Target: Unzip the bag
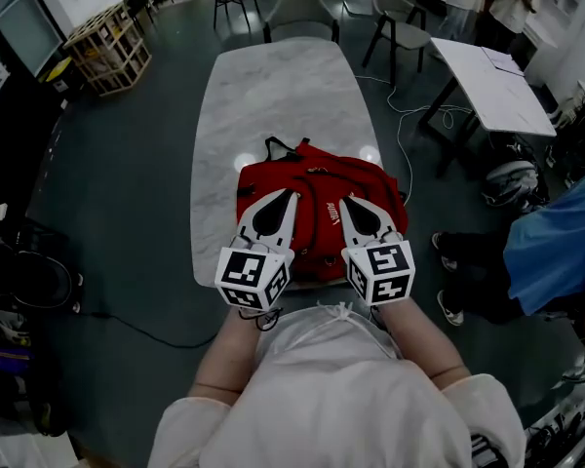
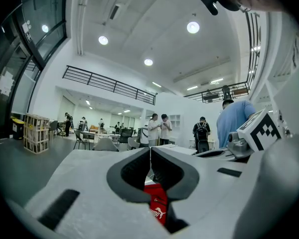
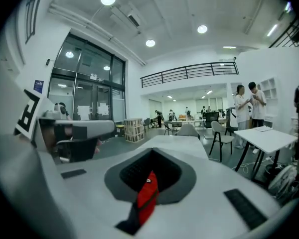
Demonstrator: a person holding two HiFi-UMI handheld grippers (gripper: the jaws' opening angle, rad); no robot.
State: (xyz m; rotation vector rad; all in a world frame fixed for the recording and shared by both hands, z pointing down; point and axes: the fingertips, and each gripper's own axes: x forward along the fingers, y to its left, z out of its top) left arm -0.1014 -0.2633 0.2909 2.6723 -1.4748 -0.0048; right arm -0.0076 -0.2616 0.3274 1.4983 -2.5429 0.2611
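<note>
Head view: bag point(image 1: 317, 198) lies slumped on the tabletop point(image 1: 273, 86), near end. Left gripper view: left gripper point(image 2: 150, 151) jaws together, empty. Right gripper view: right gripper point(image 3: 152, 151) same. Looks soft and floppy; I'd pin the fabric with 1 and pinch the zipper pull.

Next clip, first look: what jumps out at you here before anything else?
A red backpack lies on the near end of a pale marble table, the one strong colour in a grey room. Just over it are the left gripper and right gripper, side by side, jaws together, tips over the bag's middle. A person in a blue top is close by at the right edge.
</note>
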